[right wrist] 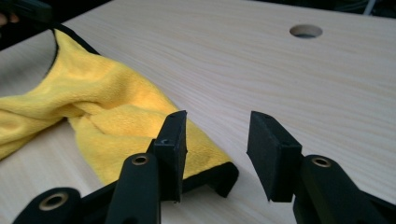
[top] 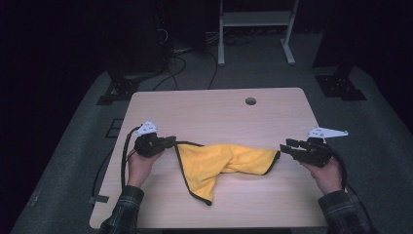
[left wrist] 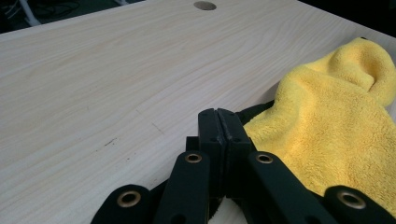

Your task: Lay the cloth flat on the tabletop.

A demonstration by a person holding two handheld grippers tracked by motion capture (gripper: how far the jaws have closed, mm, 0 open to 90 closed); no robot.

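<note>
Left tongs (top: 168, 142) at left-centre of high view, held low and level, pressed together on black-hemmed corner of yellow cloth (top: 225, 165). Right tongs (top: 288, 146) at right, level, jaws apart, nothing between, other corner just beside. Cloth mid-frame on desk (top: 214, 109), twisted and bunched, one flap hanging toward lower edge.

Cloth (top: 228, 162) bright yellow with thin black edging, fuzzy plain weave, no print. Table (top: 214, 112) pale wood with fine grain lines; both grippers, left (top: 170, 141) and right (top: 284, 147), black with brass-coloured rivets and white-grey top plates. Sleeves (top: 124, 207) dark plaid, floor grey.
</note>
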